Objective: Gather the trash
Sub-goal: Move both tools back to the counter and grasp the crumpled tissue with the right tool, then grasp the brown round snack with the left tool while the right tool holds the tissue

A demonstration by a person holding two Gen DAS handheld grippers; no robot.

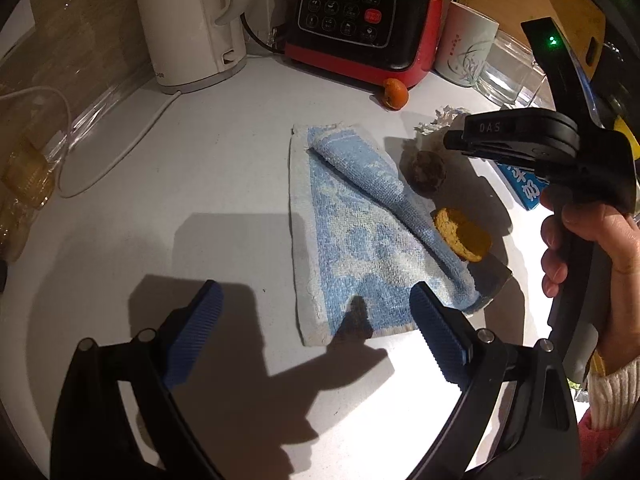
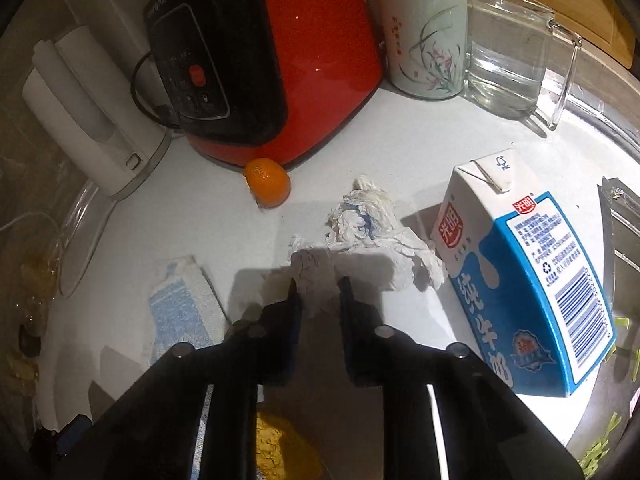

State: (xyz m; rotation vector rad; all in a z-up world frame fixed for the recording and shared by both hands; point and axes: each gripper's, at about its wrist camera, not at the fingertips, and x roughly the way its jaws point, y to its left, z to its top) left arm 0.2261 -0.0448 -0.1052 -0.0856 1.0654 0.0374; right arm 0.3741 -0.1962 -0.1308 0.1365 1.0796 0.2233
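Crumpled tissue (image 2: 372,240): in your right wrist view it lies at frame centre on the white counter (image 2: 208,216), with its near edge reaching between your right gripper's fingers.
Right gripper (image 2: 318,292): its two dark fingers stand a little apart with the tissue's near flap between the tips; you cannot tell from here whether they press on the paper.
Milk carton (image 2: 532,280): it lies tilted at the right of the frame, just beside the tissue, blue and white with a barcode.
Orange fruit (image 2: 268,182): small, above the tissue and left of it, at the foot of the red appliance (image 2: 320,60).
Cup and glass: a flowered cup (image 2: 424,28) and a clear glass mug (image 2: 516,52) stand in the upper right.
Hidden below: a yellow crumbly piece (image 2: 280,452) shows at the bottom between the gripper's arms, mostly covered.

Left wrist view, left gripper (image 1: 316,298): your blue ribbed fingers are wide apart and hold nothing, low in the frame over the near end of the blue towel (image 1: 352,240).
Right gripper seen from the left (image 1: 516,140): your hand (image 1: 588,248) holds it at the right edge; its body covers most of the tissue, of which only a white scrap (image 1: 440,120) shows.
Beside the towel: a dark round lump (image 1: 428,170), hard to make out, and a round yellow piece (image 1: 462,234) touching the towel's right fold.
Kettle (image 1: 188,24): white, upper left, its top cut off.
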